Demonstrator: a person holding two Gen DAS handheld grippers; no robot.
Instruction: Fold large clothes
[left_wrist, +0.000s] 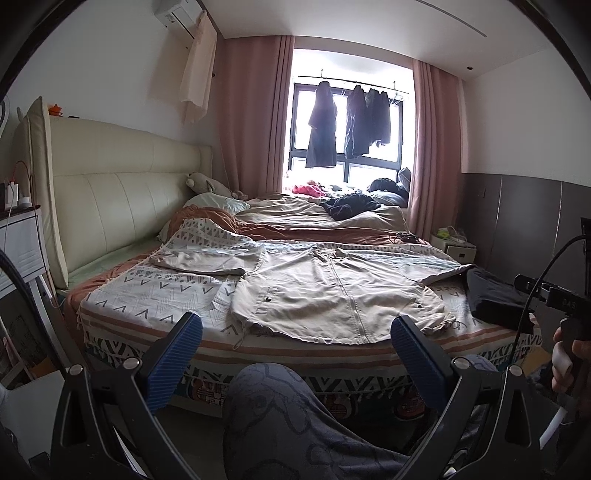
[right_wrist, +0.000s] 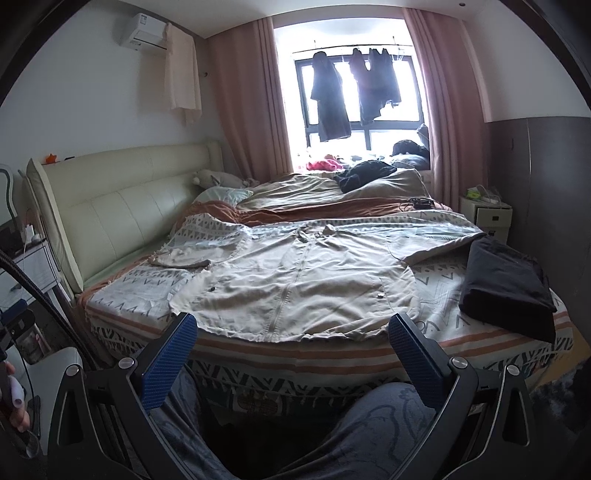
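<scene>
Two grippers, both hanging back off the near edge of the bed (left_wrist: 122, 321) with nothing in them. Left gripper (left_wrist: 295, 332) has its blue pads spread wide, and right gripper (right_wrist: 293, 330) is spread just as wide, both over the person's knees in grey patterned trousers (left_wrist: 295, 417).

So the big thing to fold is a beige zip-up jacket (left_wrist: 332, 291), laid flat, front up, on the patterned blanket (left_wrist: 155, 295) that covers the near part of the bed. Its hem runs along the near edge, the collar points toward the far side, and the sleeves go out to the left and right. Left sleeve lies bent across the blanket; the right one reaches toward a folded black garment (right_wrist: 506, 284) sitting at the right end of the bed, and from here I can't tell if they touch.

Further back there's a rumpled duvet (right_wrist: 325, 192) with dark clothes on it, and more dark clothes (left_wrist: 321, 129) hanging in the window.
</scene>
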